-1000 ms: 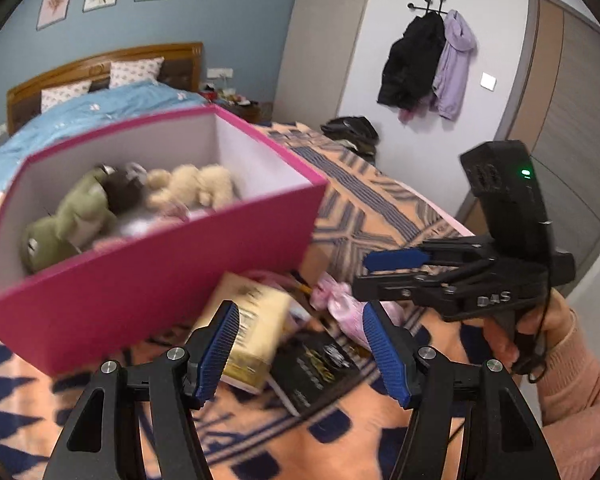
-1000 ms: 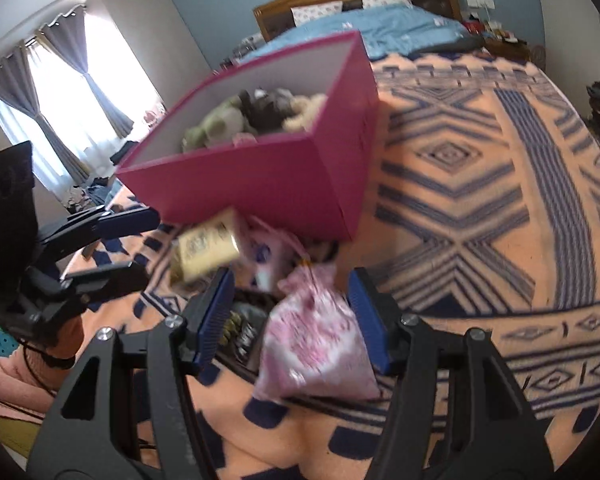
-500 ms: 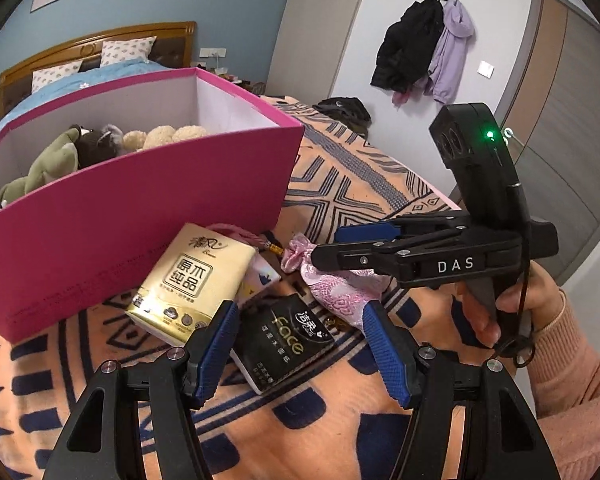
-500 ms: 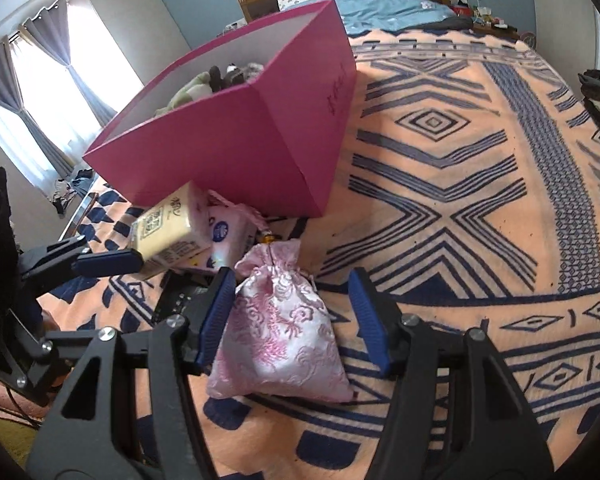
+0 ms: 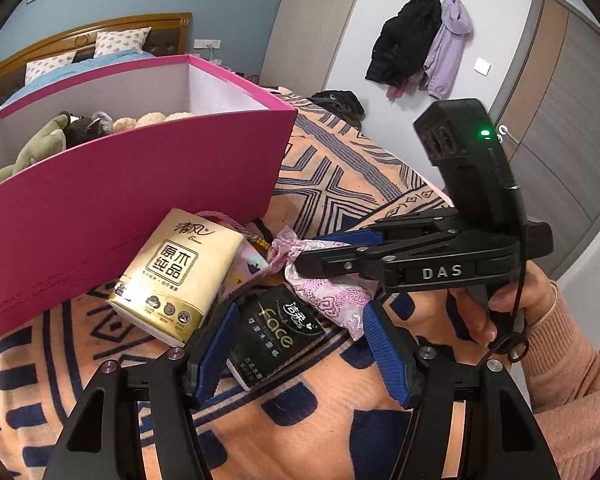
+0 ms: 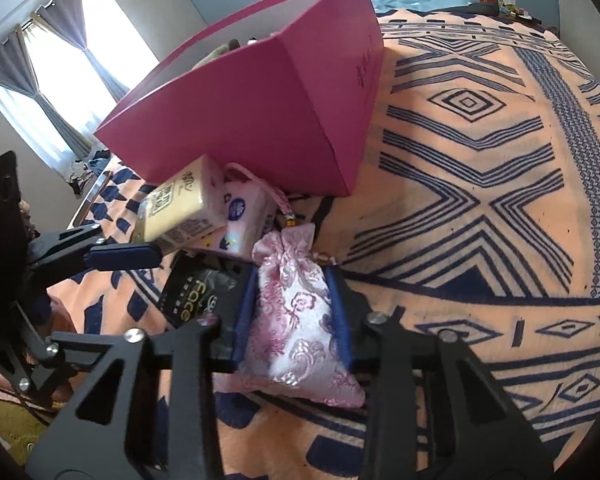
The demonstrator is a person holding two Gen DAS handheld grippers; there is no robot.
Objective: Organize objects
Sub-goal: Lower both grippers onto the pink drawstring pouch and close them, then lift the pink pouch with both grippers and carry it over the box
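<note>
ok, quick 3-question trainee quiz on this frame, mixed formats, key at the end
1. True or false: the right tongs are closed on the pink brocade pouch.
2. What lies between the left tongs' open fingers? A) yellow tissue pack B) black "face" tissue pack C) plush toys
3. Fill in: the plush toys sit inside the ____ box.

Key: 1 true; 2 B; 3 pink

Pouch (image 6: 296, 320) lies btwn right gripper (image 6: 294, 316) fingers, w/ 3 tissue packs left, box (image 6: 260, 108) behind.
</note>
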